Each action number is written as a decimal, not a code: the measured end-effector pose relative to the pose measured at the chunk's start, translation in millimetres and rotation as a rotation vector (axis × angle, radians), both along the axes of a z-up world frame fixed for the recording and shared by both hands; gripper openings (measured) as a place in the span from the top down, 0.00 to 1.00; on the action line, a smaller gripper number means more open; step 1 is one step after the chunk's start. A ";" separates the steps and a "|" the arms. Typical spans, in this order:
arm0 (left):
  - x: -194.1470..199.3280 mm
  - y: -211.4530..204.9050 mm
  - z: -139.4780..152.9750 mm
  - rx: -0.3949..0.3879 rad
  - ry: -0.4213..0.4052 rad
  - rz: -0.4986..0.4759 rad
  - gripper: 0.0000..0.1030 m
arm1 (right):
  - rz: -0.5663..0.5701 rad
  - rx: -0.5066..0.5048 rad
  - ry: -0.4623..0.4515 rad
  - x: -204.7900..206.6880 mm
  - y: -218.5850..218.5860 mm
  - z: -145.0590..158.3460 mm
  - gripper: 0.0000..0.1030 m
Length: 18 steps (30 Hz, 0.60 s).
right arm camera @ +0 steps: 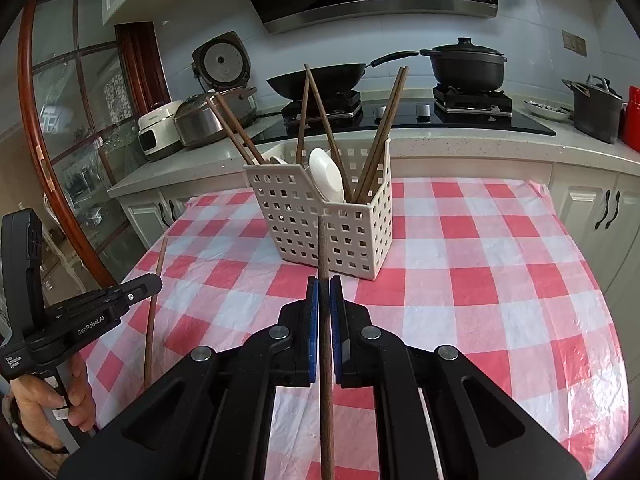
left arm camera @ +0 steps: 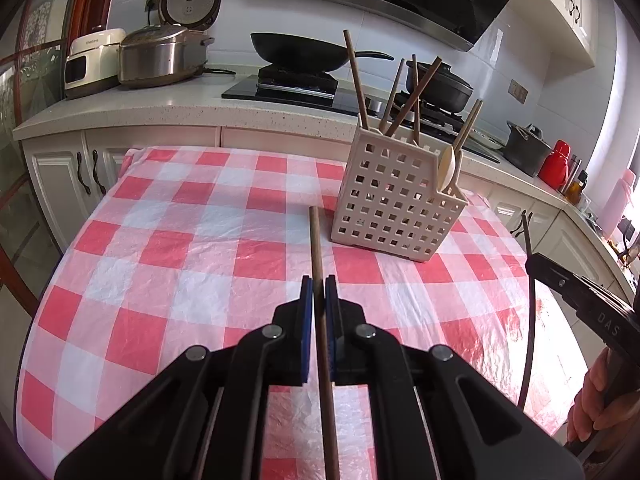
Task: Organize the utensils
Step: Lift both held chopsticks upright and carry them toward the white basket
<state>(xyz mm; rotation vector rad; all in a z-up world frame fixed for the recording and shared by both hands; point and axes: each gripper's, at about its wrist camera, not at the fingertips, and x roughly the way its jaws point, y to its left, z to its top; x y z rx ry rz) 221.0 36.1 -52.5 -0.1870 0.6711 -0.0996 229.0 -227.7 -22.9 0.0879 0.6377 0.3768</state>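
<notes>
Together we hold two chopsticks over the checked tablecloth, each pointing lengthwise ahead toward the white holder. Our left gripper is clamped on a chopstick; our right gripper pinches the other chopstick. Both sticks' near ends run out of frame.

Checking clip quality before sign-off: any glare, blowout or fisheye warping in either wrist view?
Left wrist view: window light blows out the far right edge, with sheen on the red-and-white checked plastic tablecloth; its edge bows. Right wrist view: evenly lit, mild glare on the cloth's right side; the white perforated utensil basket is sharp.
</notes>
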 end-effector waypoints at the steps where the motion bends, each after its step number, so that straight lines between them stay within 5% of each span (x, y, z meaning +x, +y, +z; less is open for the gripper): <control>1: 0.4 -0.5 -1.0 0.000 0.002 -0.001 0.94 | 0.000 -0.002 0.003 0.3 0.5 -1.3 0.93; 18: 2.2 -1.2 -8.4 -0.010 0.024 0.007 0.94 | 0.001 0.022 0.022 1.2 -6.3 -7.5 0.93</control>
